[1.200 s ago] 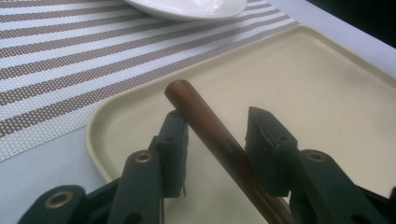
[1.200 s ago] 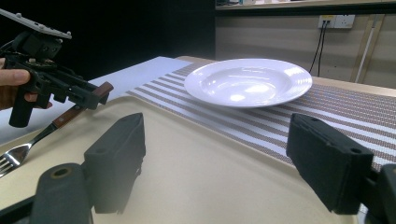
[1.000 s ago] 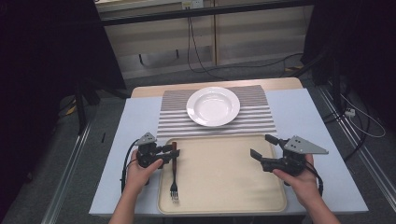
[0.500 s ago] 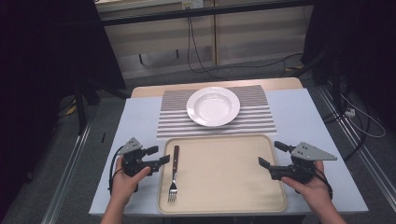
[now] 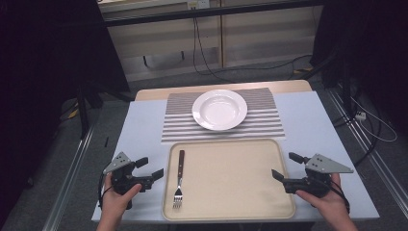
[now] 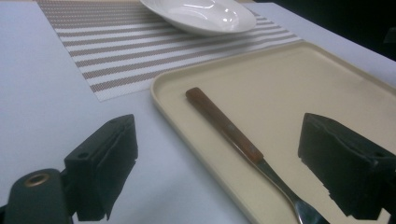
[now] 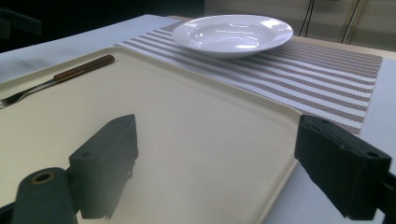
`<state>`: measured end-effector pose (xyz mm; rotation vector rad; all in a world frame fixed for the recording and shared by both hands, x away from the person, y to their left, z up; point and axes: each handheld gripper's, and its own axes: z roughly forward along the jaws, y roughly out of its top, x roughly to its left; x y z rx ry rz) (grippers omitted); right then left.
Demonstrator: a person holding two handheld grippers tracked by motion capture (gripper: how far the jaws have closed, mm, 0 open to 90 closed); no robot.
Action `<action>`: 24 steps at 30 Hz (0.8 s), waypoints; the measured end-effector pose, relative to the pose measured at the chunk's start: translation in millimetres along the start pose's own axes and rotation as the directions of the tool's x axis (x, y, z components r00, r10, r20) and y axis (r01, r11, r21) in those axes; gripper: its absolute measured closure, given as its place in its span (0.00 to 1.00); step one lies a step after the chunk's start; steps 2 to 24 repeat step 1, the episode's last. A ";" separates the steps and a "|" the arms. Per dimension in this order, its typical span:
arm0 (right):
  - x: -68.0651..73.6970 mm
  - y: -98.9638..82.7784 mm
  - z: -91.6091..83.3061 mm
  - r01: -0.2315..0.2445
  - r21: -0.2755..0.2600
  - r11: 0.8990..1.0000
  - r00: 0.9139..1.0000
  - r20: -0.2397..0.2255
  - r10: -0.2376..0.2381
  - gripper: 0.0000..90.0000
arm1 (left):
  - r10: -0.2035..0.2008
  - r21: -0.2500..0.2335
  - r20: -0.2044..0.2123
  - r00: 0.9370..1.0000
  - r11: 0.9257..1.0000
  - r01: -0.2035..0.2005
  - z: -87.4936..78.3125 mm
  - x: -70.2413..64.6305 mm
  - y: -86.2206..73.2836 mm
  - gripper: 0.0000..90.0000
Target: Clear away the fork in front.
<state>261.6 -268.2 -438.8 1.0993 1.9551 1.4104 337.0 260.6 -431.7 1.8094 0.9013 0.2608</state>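
Note:
A fork [image 5: 179,178] with a brown wooden handle lies along the left side of the beige tray [image 5: 231,178], tines toward the near edge. My left gripper [image 5: 150,167] hovers over the table just left of the tray, apart from the fork. It is open, its jaws have just been opening, and nothing is between them. In the left gripper view the fork [image 6: 224,128] lies ahead on the tray [image 6: 289,93]. My right gripper [image 5: 284,165] sits at the tray's right rim. It is open and empty, its jaws having just widened a little.
A white plate [image 5: 220,109] rests on a striped placemat [image 5: 269,125] behind the tray. The right gripper view has the plate [image 7: 233,32] far ahead and the fork [image 7: 70,74] at far left. Cables run over the floor beyond the table.
The left gripper let go of the fork handle and drew left and back off the tray, its jaws spreading. The right gripper slid right to the tray's edge. The fork stays on the tray.

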 end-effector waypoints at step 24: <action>-0.2 -0.2 0.3 -0.002 -0.001 1.000 1.000 -0.001 0.002 0.15 | 0.005 0.001 0.001 1.000 1.000 -0.005 -0.3 -0.1 0.7 0.13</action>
